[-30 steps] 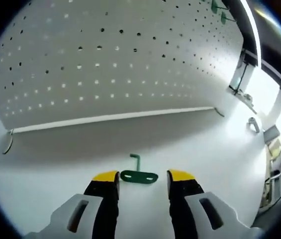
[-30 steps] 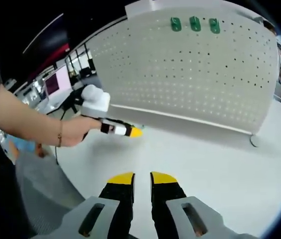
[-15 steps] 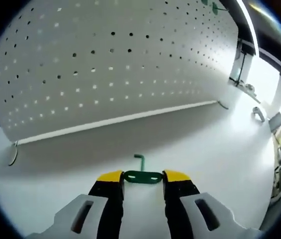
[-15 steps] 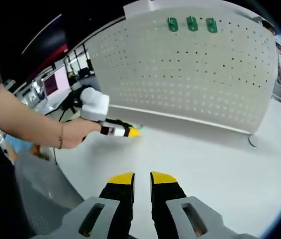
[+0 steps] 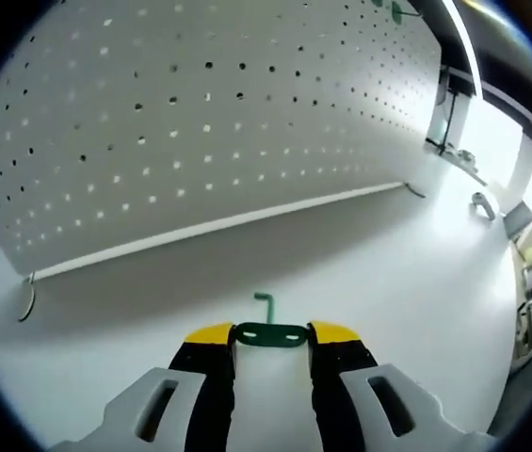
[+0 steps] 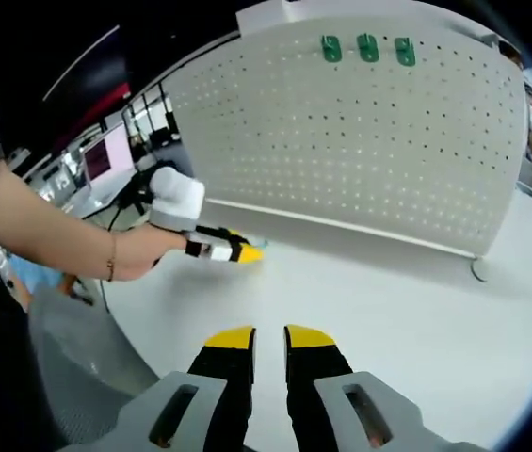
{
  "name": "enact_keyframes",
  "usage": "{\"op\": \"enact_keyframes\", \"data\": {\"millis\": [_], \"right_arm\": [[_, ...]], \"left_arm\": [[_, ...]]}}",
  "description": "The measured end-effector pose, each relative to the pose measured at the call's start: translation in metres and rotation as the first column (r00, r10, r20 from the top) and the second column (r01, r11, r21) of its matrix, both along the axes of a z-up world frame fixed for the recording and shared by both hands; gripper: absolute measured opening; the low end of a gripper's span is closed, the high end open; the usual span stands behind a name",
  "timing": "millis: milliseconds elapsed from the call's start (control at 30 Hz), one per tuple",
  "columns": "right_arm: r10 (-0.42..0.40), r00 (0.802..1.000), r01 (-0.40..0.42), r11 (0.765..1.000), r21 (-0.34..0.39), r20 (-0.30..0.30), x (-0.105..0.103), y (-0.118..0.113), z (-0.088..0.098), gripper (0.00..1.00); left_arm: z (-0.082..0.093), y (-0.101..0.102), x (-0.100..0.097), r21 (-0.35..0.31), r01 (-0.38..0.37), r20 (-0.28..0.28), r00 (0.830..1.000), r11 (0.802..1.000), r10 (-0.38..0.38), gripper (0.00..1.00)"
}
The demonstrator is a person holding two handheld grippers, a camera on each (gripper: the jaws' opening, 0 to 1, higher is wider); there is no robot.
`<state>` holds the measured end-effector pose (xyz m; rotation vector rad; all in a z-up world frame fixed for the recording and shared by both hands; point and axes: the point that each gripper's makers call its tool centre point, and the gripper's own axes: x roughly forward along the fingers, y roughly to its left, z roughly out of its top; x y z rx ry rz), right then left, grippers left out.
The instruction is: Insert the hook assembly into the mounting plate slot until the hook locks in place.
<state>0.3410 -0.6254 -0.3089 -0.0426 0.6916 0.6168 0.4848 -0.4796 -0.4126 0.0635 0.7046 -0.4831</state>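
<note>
Two yellow-tipped jaws of the left gripper (image 5: 270, 333) are seen closed in on a small green hook assembly (image 5: 267, 330), which lies flat on the white bench (image 5: 407, 282) right between the tips; each tip looks to be touching one end of the green plate, though whether it's lifted off the surface can't be told. A thin green stem is seen poking away from the plate toward the far side. Just past it, a white perforated mounting plate (image 5: 209, 122) is stood upright on the bench, with a pale strip along its bottom edge. A couple of green bits (image 5: 397, 11) can be made out up at its top far corner, too small to read properly.

Over in the right gripper view, the right gripper (image 6: 268, 336) is held low above bare bench, jaws nearly shut with only a narrow gap and nothing caught between them. Further out on the left, the left gripper is seen in a person's hand (image 6: 138, 252), its yellow tips down at the bench surface near the foot of the board. Beyond that the same perforated board is seen, with three green hooks (image 6: 367, 47) mounted in a row near its top edge. Windows and shelving are blurred in the far left background.
</note>
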Motion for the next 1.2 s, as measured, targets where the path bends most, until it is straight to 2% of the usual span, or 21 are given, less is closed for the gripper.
{"op": "enact_keyframes", "data": {"millis": [200, 333, 500, 633, 933, 1000, 1100, 1200], "right_arm": [[0.012, 1.000, -0.012, 1.000, -0.002, 0.005, -0.001, 0.004, 0.002, 0.10], [0.025, 0.999, -0.025, 1.000, -0.003, 0.019, 0.000, 0.008, 0.008, 0.10], [0.037, 0.998, -0.037, 0.999, -0.002, 0.047, 0.004, 0.010, 0.017, 0.10], [0.037, 0.998, -0.038, 0.999, 0.008, 0.054, 0.006, 0.011, 0.022, 0.10], [0.095, 0.993, -0.096, 0.995, 0.003, 0.074, 0.003, 0.023, 0.033, 0.10], [0.109, 0.992, -0.110, 0.994, 0.015, 0.061, 0.002, 0.027, 0.035, 0.10], [0.129, 0.990, -0.131, 0.991, 0.027, 0.059, 0.000, 0.035, 0.039, 0.10], [0.162, 0.984, -0.164, 0.986, 0.028, 0.070, -0.003, 0.046, 0.043, 0.10]], "left_arm": [[0.010, 0.000, -0.003, -0.026, 0.013, 0.011, 1.000, 1.000, -0.013, 0.30], [0.020, 0.003, -0.006, -0.057, 0.009, 0.019, 1.000, 0.998, -0.008, 0.30], [0.034, 0.007, -0.015, -0.067, 0.039, 0.031, 0.999, 0.997, -0.037, 0.30], [0.047, 0.010, -0.026, -0.080, 0.061, 0.036, 0.998, 0.995, -0.058, 0.30], [0.072, 0.025, -0.056, -0.090, 0.087, 0.052, 0.995, 0.992, -0.083, 0.30], [0.075, 0.031, -0.063, -0.094, 0.095, 0.049, 0.995, 0.991, -0.091, 0.30], [0.083, 0.041, -0.074, -0.077, 0.092, 0.078, 0.993, 0.993, -0.086, 0.30], [0.085, 0.047, -0.088, -0.079, 0.080, 0.070, 0.995, 0.994, -0.075, 0.30]]}}
